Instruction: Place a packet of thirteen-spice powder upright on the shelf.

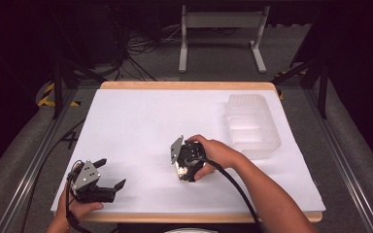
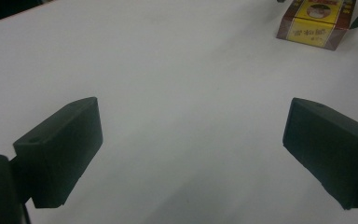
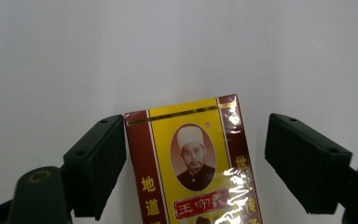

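A small red-and-yellow box (image 3: 191, 158) with a portrait and printed characters lies flat on the white table cover (image 1: 141, 121). My right gripper (image 3: 196, 140) is open around it. The left jaw is at the box's edge, and the right jaw stands off with a gap of white cover between. In the high view this gripper (image 1: 184, 167) sits mid-table, held by a hand, with the box (image 1: 178, 171) just under it. My left gripper (image 1: 112, 172) rests near the front left corner, open with nothing between its jaws (image 2: 191, 140). The box (image 2: 314, 21) lies far off in the left gripper view.
A clear plastic bin (image 1: 252, 126) with several compartments stands at the right back of the table. The wooden table edge (image 1: 189, 85) borders the white cover. Metal rails and cables lie on the floor around the table.
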Motion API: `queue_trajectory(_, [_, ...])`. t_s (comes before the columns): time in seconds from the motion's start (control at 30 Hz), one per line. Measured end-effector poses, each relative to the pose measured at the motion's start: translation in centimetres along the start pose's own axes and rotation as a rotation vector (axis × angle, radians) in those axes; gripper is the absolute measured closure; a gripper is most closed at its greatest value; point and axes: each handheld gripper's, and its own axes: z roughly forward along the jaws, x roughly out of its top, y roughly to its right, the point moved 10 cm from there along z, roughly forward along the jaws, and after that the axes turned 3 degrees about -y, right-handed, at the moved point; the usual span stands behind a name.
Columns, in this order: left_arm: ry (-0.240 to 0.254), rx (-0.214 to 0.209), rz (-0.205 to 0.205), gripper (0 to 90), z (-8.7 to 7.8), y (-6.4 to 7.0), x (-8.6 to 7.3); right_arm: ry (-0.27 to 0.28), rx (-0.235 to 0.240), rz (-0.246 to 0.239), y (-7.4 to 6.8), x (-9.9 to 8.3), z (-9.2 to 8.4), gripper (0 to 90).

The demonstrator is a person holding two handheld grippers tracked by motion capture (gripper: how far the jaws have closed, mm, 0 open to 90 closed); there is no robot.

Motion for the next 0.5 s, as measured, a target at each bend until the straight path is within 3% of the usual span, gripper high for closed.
queue_trajectory(0.5, [0.002, -0.008, 0.0, 5.3, 0.1, 0.0, 0.1, -0.09, 0.055, -0.06, -0.3, 0.6, 1.7, 30.2])
